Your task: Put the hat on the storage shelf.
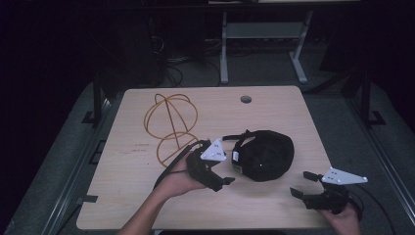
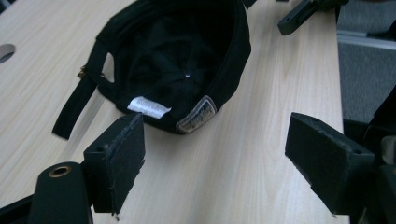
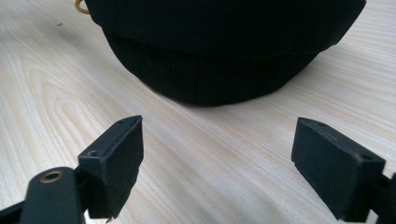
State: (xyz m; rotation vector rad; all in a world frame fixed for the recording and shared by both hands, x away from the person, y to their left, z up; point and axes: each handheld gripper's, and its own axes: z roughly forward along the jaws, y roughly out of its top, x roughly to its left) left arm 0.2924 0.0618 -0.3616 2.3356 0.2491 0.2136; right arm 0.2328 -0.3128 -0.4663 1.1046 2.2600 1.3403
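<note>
So far the black fabric cap (image 1: 264, 155) at frame centre lies ungrasped; left gripper (image 1: 225, 180) and right gripper (image 1: 302, 184) flank it, jaws apart.

The cap (image 1: 264, 155) is lying upside down on the bench (image 1: 274, 112) near its right edge, the wire stand (image 1: 170, 125) sitting to its left, farther back.
</note>
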